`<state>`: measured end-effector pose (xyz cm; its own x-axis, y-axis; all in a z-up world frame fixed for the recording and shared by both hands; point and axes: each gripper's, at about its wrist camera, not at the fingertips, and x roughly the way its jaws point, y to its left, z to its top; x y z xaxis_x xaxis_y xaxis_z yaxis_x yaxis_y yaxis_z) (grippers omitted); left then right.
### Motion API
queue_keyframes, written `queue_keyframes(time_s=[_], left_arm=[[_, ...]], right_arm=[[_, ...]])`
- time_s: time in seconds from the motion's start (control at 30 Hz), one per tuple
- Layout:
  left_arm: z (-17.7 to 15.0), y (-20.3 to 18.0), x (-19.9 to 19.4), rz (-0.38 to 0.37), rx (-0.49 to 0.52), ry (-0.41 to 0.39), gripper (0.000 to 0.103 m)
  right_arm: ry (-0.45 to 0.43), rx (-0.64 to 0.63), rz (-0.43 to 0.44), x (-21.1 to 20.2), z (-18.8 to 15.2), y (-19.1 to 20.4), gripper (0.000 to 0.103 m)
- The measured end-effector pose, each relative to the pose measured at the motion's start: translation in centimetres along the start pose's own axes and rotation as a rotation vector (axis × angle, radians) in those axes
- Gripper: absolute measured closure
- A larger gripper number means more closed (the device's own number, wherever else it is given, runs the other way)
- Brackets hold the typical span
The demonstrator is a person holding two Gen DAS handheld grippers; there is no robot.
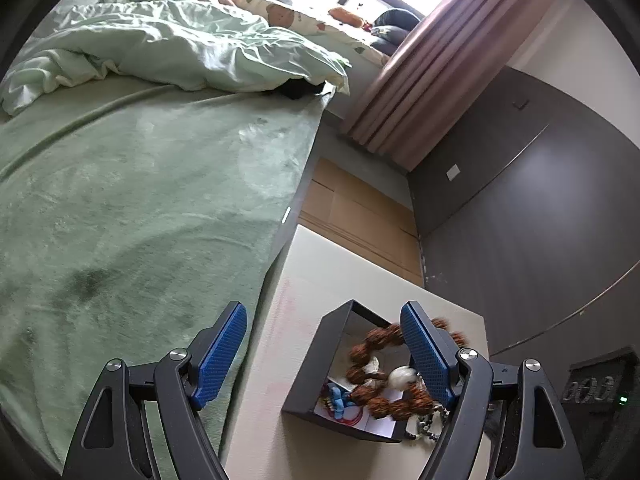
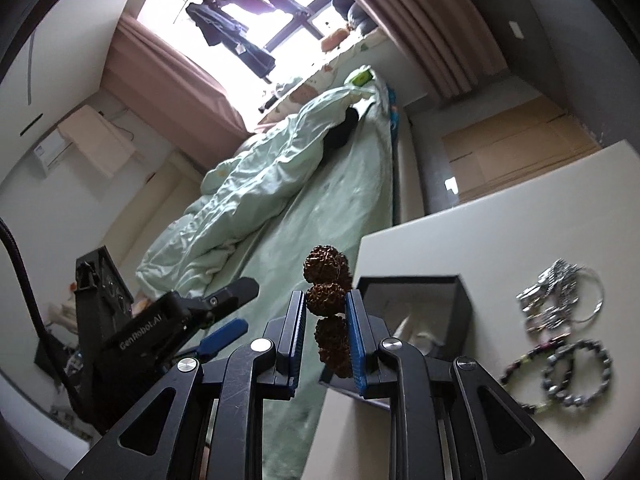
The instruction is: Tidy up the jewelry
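The right gripper (image 2: pixel 326 308) is clamped on a bracelet of large, knobbly brown seed beads (image 2: pixel 325 299), its blue pads pinching a single bead while others stack above and below the pinch, so from the right wrist the strand runs up and down between the fingers, its long axis roughly along the line of the pads. From the left wrist the same bracelet shows as a blurred loop hanging over the open black square box (image 1: pixel 320 354) that stands on the pale cream table top (image 1: pixel 304 256); the box already holds a white bead and some blue and red pieces. The left gripper (image 1: pixel 324 354) has its jaws wide apart and holds nothing, its right finger in front of the loop and beside the box. The main risk, judging by the grip, is that a hold on one round, rough bead lets the strand swivel or slip out, dropping it on the table or onto the green bedspread (image 1: pixel 132 208) next to it. A swinging loop could also snag on the box rim or on the left gripper's finger and drag the light box. More jewellery, silver bangles (image 2: pixel 568 288) and a dark beaded bracelet (image 2: pixel 578 374), lies on the table to the right of the box, well clear of it.
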<state>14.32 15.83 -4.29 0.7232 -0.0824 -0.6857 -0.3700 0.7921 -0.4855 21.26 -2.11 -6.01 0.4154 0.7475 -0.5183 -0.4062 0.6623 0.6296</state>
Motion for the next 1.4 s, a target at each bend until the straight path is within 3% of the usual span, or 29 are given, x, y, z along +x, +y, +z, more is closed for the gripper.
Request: queue_keyframes(time_s=[0.1,0.17,0.37,0.63,0.77,1.03,1.4], left_arm=[[-0.1,-0.2,0.1,-0.006,0.013,0.011,0.023],[-0.3,-0.6,0.2,-0.013,0.026,0.017,0.023],[-1.1,-2.6,0.6,-0.031,0.081,0.030,0.023],[-3.0,-6.1,1.6,-0.048,0.166,0.055,0.023],[-4.2,-8.2,2.4,-0.058,0.211,0.071,0.023],[-6.3,-11.7,3.6,-0.071,0.303,0.104,0.023],[-9.1,-14.8,6.1,-0.092,0.396,0.182,0.023]], right_arm=[[0.051,0.021,-0.100,1.1,-0.2,-0.7,0.077],[0.048,0.047,-0.111,0.8,-0.1,-1.4,0.056],[-0.020,0.046,-0.136,-2.5,0.6,-2.8,0.045],[-0.061,0.073,-0.198,-6.7,0.8,-5.0,0.045],[-0.082,0.097,-0.218,-8.4,0.9,-6.3,0.030],[-0.089,0.147,-0.271,-11.8,1.3,-9.2,0.030],[-0.028,0.213,-0.346,-14.9,0.8,-13.6,0.030]])
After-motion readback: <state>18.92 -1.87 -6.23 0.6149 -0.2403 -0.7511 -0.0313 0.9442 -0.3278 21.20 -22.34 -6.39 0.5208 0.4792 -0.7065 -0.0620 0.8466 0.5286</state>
